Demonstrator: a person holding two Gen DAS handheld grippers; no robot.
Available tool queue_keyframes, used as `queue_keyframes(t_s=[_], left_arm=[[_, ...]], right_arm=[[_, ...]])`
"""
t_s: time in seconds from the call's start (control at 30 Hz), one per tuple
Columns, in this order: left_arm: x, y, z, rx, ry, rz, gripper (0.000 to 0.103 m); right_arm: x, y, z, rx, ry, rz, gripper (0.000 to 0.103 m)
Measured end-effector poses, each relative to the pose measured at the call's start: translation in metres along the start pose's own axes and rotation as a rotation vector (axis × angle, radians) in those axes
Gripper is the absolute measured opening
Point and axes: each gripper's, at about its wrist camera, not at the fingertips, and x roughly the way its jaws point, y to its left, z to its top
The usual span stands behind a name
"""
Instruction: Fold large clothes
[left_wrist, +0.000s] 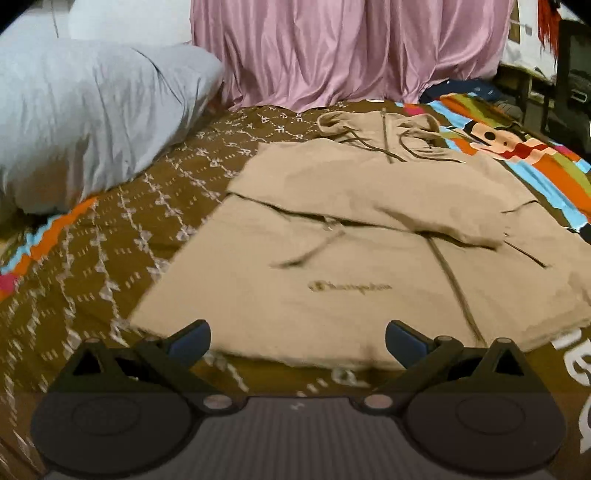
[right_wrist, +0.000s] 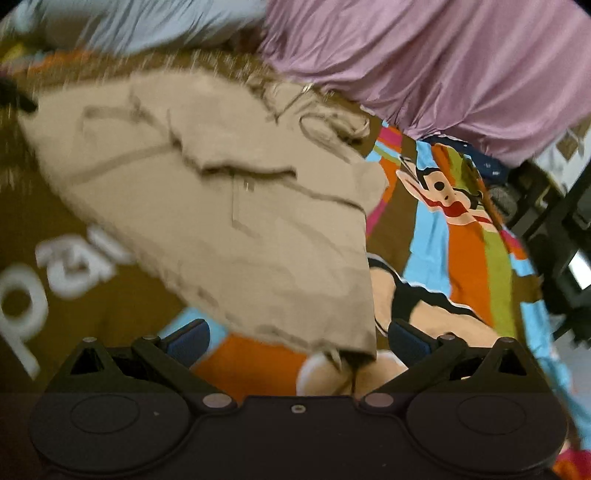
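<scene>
A tan Champion zip hoodie (left_wrist: 354, 258) lies flat on the bed with both sleeves folded across its chest and the hood at the far end. My left gripper (left_wrist: 297, 341) is open and empty, just above the hoodie's near hem. In the right wrist view the hoodie (right_wrist: 236, 221) lies to the left and ahead, blurred. My right gripper (right_wrist: 299, 341) is open and empty, at the hoodie's near right hem corner (right_wrist: 354, 343).
The bed has a brown patterned cover (left_wrist: 110, 258) with a bright cartoon monkey print (right_wrist: 443, 192). A grey pillow (left_wrist: 85, 118) lies at the far left. A pink curtain (left_wrist: 351, 48) hangs behind the bed. Dark furniture (right_wrist: 561, 229) stands right of the bed.
</scene>
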Motion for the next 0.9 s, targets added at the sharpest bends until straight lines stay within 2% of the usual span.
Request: queue_keyframes(t_s=[0.07, 0.13, 0.3, 0.33, 0.37, 0.4, 0.47, 0.5, 0.57, 0.67, 0.8, 0.9], left_arm=[[0.003, -0.006, -0.01, -0.012, 0.022, -0.001, 0.102], [0.003, -0.013, -0.012, 0.026, 0.039, 0.014, 0.102], [-0.004, -0.022, -0.016, 0.094, -0.022, -0.004, 0.102], [-0.003, -0.025, -0.017, 0.112, -0.023, -0.013, 0.102], [-0.003, -0.029, -0.018, 0.131, -0.025, -0.021, 0.102], [-0.004, -0.032, -0.018, 0.152, -0.031, -0.026, 0.102], [-0.008, -0.041, -0.022, 0.209, -0.059, -0.031, 0.102], [-0.01, -0.045, -0.024, 0.235, -0.073, -0.034, 0.102], [-0.012, -0.052, -0.027, 0.284, -0.089, -0.039, 0.102], [-0.007, -0.064, -0.029, 0.355, -0.088, -0.045, 0.102], [0.011, -0.074, -0.022, 0.44, -0.094, 0.0, 0.102], [0.028, -0.07, -0.015, 0.463, -0.072, 0.097, 0.096]], right_arm=[[0.007, 0.008, -0.002, -0.066, 0.031, -0.027, 0.102], [0.009, 0.014, -0.001, -0.105, 0.005, -0.066, 0.102], [0.023, 0.028, 0.002, -0.162, -0.077, -0.173, 0.101], [0.025, 0.027, 0.003, -0.143, -0.085, -0.175, 0.093], [0.025, 0.025, 0.005, -0.108, -0.083, -0.152, 0.08], [0.025, 0.023, 0.007, -0.076, -0.079, -0.121, 0.074], [0.024, 0.02, 0.011, -0.045, -0.089, -0.087, 0.052], [0.021, 0.021, 0.013, -0.04, -0.104, -0.075, 0.045], [0.016, 0.017, 0.02, -0.009, -0.123, -0.05, 0.022], [0.003, 0.004, 0.035, 0.085, -0.161, 0.018, 0.008], [-0.017, -0.017, 0.059, 0.203, -0.236, 0.065, 0.005], [-0.031, -0.033, 0.073, 0.274, -0.292, 0.069, 0.005]])
